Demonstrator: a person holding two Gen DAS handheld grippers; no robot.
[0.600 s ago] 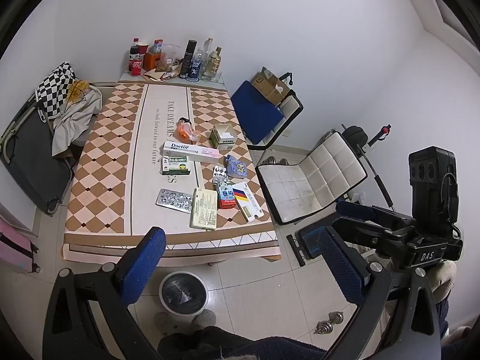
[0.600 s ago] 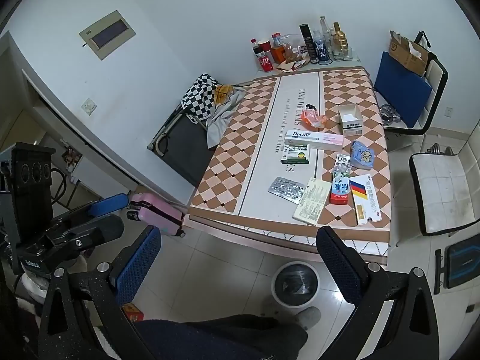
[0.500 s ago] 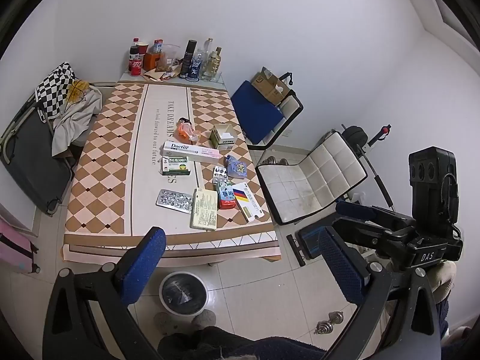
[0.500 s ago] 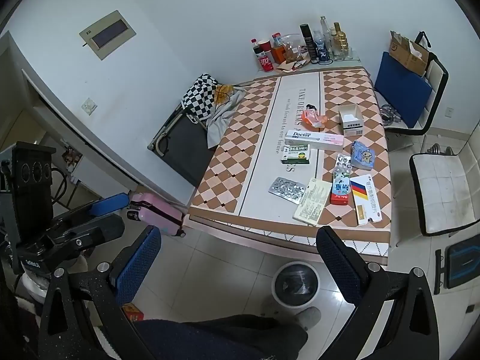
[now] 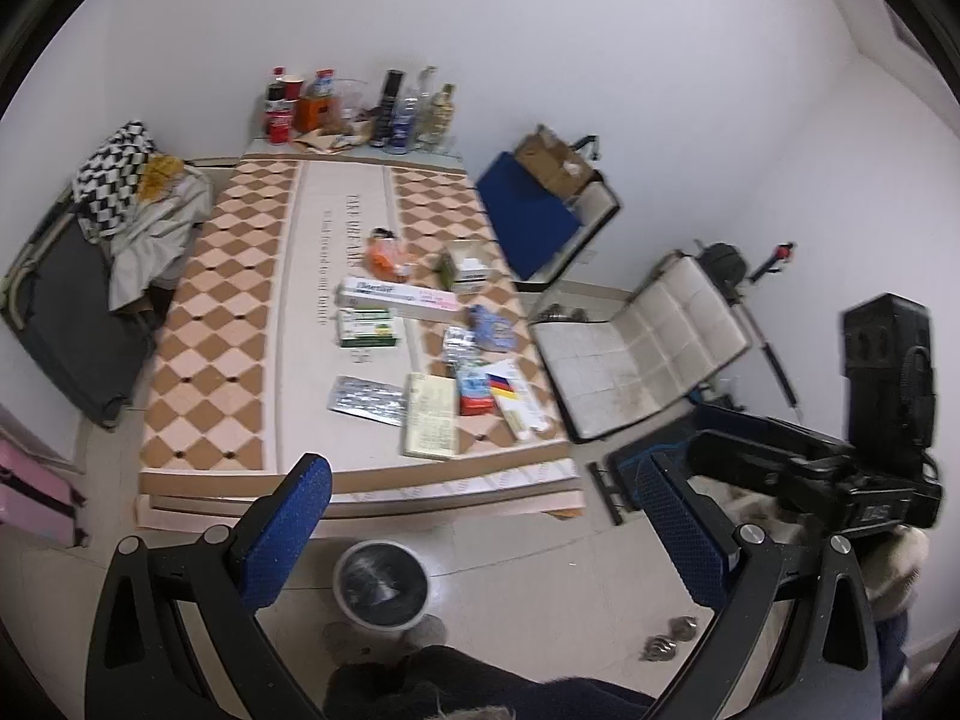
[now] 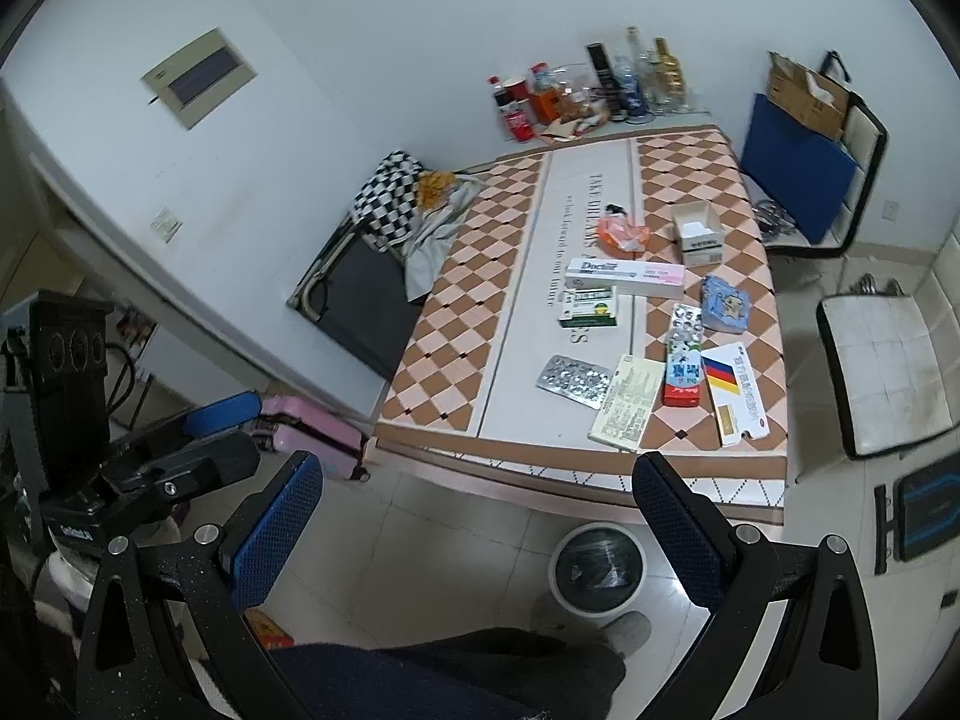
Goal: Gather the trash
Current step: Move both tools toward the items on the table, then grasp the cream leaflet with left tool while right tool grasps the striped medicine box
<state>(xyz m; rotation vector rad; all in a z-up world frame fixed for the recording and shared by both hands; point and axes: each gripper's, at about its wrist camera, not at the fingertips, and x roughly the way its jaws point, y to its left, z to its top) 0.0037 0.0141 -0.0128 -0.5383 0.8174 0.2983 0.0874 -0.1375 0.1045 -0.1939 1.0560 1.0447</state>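
Jaws wide apart on both sides, nothing between the blue pads. Left gripper (image 5: 480, 516) angled down over the near edge of the table (image 5: 198, 324); right gripper (image 6: 477, 513) likewise, beyond the same edge. Both well short of the litter, none of it touched.

Trash spread over the near right part of the tabletop: a silver blister sheet (image 6: 573, 381) just left of a cream leaflet (image 6: 624, 411), a red and blue box (image 6: 683, 372) beside a white card with black, red and yellow stripes (image 6: 735, 399). Farther back, a long white Doctor box (image 6: 624, 273), a green and white box (image 6: 589, 307) touching its near side, a second blister strip (image 6: 684, 324), a blue packet (image 6: 726, 303), an orange wrapper (image 6: 624, 234) and an open white carton (image 6: 696, 234).

On the tiled floor just before the table, a small round bin (image 6: 597, 570) with a dark liner, below and between the fingers.

Checked tan and pink cloth with a pale centre strip. Bottles and cans (image 5: 360, 108) clustered at the far end against a white wall. Folding chair with checkered cloth (image 5: 114, 180) on the left, white padded chair (image 5: 636, 354) on the right, pink suitcase (image 6: 312, 423) on the floor.
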